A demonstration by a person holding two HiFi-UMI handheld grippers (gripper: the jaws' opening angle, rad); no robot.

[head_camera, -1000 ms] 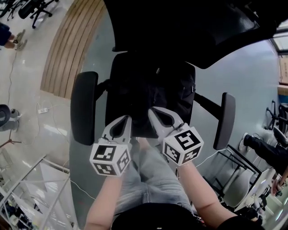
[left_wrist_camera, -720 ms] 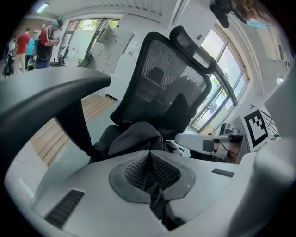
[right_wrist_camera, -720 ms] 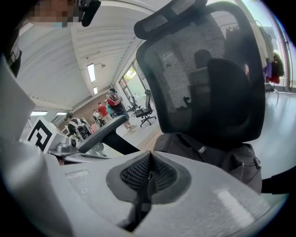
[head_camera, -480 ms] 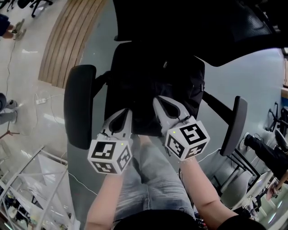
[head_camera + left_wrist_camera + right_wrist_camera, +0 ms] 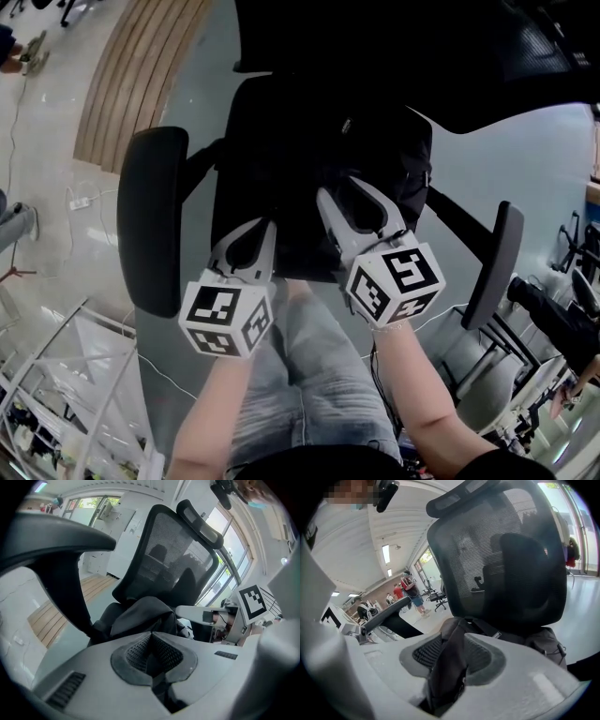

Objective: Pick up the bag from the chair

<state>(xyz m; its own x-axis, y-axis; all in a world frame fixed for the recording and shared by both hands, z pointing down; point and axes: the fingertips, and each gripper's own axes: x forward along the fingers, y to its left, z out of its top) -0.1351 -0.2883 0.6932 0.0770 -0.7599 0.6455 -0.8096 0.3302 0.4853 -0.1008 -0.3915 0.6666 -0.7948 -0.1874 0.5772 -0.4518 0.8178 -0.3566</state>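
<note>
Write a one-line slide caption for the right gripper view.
Right gripper shut on a fold of the black bag, with the chair's mesh backrest behind.

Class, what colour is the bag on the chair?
It is a black fabric bag; clearest in the right gripper view.

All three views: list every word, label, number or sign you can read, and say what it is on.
No readable text in any view.
Pale tag on the strap of the bag, right gripper view: too small to read.
Marker cubes: black-and-white square patterns, no letters or numbers.
</note>
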